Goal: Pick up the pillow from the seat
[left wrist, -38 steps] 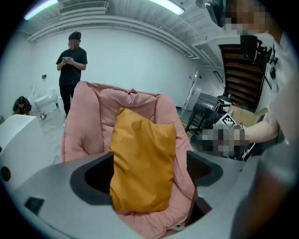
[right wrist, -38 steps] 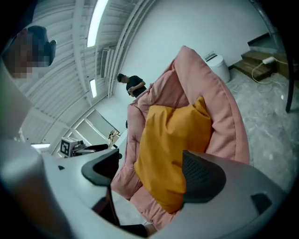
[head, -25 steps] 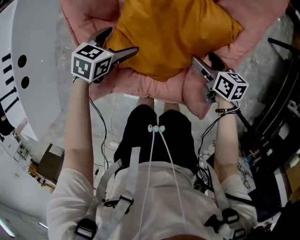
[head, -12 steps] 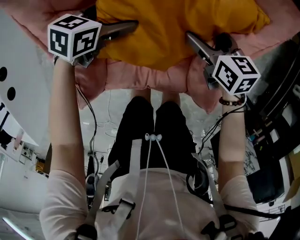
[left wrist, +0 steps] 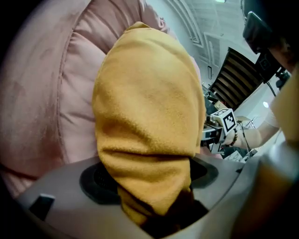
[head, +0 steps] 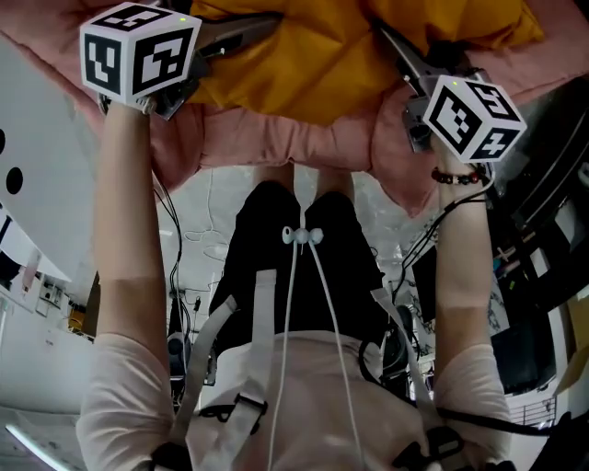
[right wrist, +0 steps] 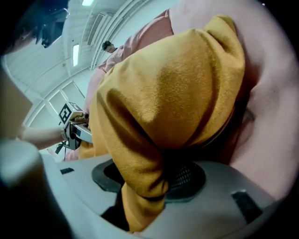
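A mustard-yellow pillow (head: 313,46) lies on a pink padded seat cushion (head: 294,143) at the top of the head view. My left gripper (head: 253,28) is at the pillow's left corner, and my right gripper (head: 405,51) is at its right corner. In the left gripper view the yellow fabric (left wrist: 149,107) is bunched between the closing jaws of the left gripper (left wrist: 154,205). The right gripper view shows the same: a fold of the pillow (right wrist: 173,93) pinched in the closing jaws of the right gripper (right wrist: 145,196). The pillow's far edge is out of the head view.
A white rounded surface (head: 28,184) stands at the left. Dark equipment and papers (head: 543,239) crowd the right. Cables (head: 207,230) trail on the floor under the seat's front edge, by the person's legs. A distant person (right wrist: 108,45) shows behind the cushion.
Both grippers have moved forward onto the pillow's two near corners. Their jaws have come in from wide open onto the yellow fabric, which now bunches between them.
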`<state>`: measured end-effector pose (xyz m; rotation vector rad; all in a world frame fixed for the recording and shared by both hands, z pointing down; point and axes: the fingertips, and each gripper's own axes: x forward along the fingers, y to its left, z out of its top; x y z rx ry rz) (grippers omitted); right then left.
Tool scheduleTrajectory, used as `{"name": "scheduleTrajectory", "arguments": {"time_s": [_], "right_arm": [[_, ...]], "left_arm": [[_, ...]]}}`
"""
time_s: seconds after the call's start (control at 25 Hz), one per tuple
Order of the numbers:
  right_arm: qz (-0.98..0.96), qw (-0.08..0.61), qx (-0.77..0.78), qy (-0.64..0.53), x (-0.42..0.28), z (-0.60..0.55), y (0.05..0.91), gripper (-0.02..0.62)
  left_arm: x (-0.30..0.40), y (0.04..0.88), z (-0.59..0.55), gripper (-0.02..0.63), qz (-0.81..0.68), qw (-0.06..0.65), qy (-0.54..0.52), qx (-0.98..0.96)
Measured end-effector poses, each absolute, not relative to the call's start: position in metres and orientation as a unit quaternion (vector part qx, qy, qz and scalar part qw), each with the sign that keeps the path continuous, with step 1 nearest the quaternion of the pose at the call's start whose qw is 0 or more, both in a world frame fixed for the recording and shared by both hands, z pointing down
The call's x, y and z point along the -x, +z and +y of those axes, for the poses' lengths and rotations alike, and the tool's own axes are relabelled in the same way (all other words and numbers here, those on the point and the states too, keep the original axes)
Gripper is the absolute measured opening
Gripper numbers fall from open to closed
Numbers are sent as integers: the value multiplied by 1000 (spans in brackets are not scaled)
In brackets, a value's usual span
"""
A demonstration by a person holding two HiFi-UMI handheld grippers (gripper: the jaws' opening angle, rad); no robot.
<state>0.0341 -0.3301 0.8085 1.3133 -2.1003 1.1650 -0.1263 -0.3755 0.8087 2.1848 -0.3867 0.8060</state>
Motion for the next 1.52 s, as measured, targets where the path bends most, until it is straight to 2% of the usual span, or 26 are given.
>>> {"name": "scheduleTrajectory", "arguments": {"time_s": [0.12,0.24,0.68,1.12,1.32,1.52], "right_arm": [[-775,180,-441,416,-34,-316,789,143],[-793,163,-425,404,-34,-300,761,108],[-869,144,-382,280,-40,-282,586,104],[-911,55,-391,119,-57,-270,368,107],[-921,29,-384,62,-42,-264,291,112],[-918,-9,-397,9,-53,-251,217,120]], "left_arm": [[120,786,-360,331,-135,379,303,-864],[122,755,-340,297,-140,376,279,-873],[122,602,-288,287,-232,345,173,-893],[101,393,-277,287,-307,178,76,-932],[116,322,-268,287,-319,135,38,-937],[97,250,-260,295,-321,83,4,-943]]}}
